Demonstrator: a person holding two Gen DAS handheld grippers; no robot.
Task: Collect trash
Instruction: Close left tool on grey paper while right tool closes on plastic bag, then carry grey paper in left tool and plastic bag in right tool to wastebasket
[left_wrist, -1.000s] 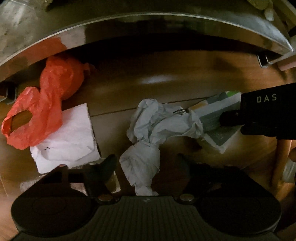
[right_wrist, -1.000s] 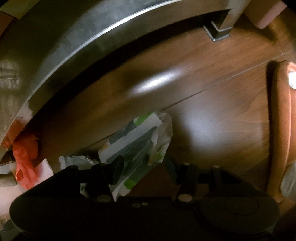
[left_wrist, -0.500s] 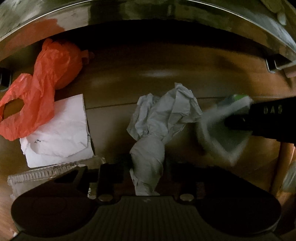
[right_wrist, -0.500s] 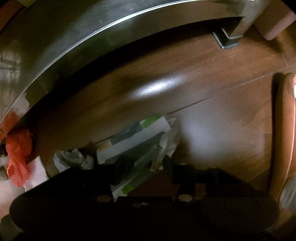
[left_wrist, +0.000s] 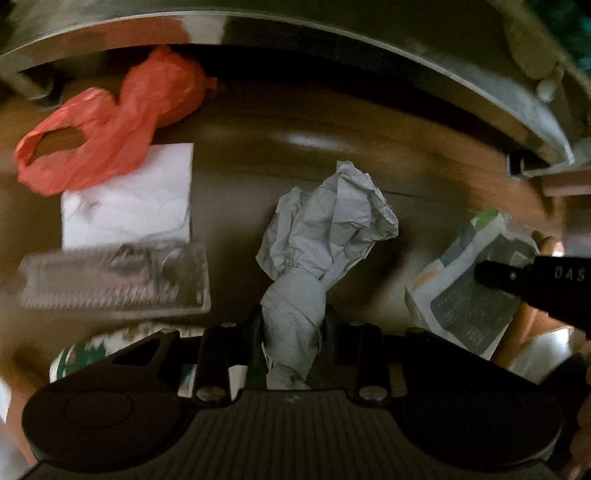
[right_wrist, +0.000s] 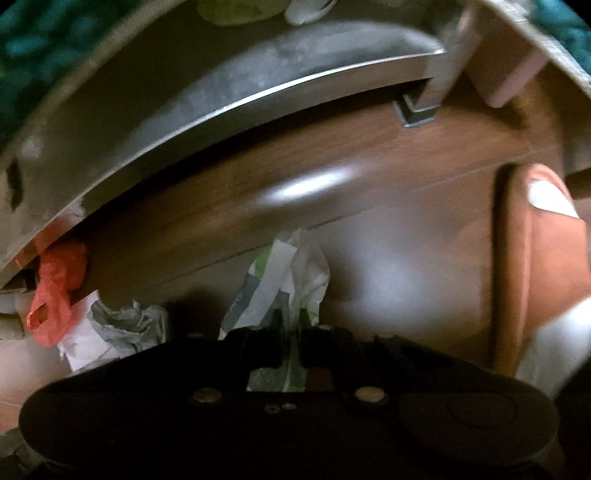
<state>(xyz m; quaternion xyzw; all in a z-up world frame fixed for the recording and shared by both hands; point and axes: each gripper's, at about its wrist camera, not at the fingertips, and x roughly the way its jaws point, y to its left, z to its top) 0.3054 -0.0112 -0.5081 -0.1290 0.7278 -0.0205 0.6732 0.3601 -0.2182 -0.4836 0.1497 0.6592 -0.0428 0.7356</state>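
Observation:
My left gripper (left_wrist: 293, 325) is shut on a crumpled grey paper (left_wrist: 325, 229) and holds it above the wooden floor (left_wrist: 332, 155). My right gripper (right_wrist: 291, 332) is shut on a white and green printed wrapper (right_wrist: 280, 280), lifted off the floor; the wrapper (left_wrist: 465, 291) and the right gripper's black body also show at the right of the left wrist view. The grey paper also shows at lower left in the right wrist view (right_wrist: 125, 325).
A red plastic bag (left_wrist: 110, 122), a white paper sheet (left_wrist: 129, 199), a clear plastic tray (left_wrist: 114, 280) and a green printed scrap (left_wrist: 85, 358) lie on the floor at left. A metal furniture rail (left_wrist: 295, 33) runs across the back. An orange rounded object (right_wrist: 524, 258) stands at right.
Both grippers closed on their trash and lifted away from the floor. The left one rose with the grey paper, the right one with the wrapper; more floor litter came into view.

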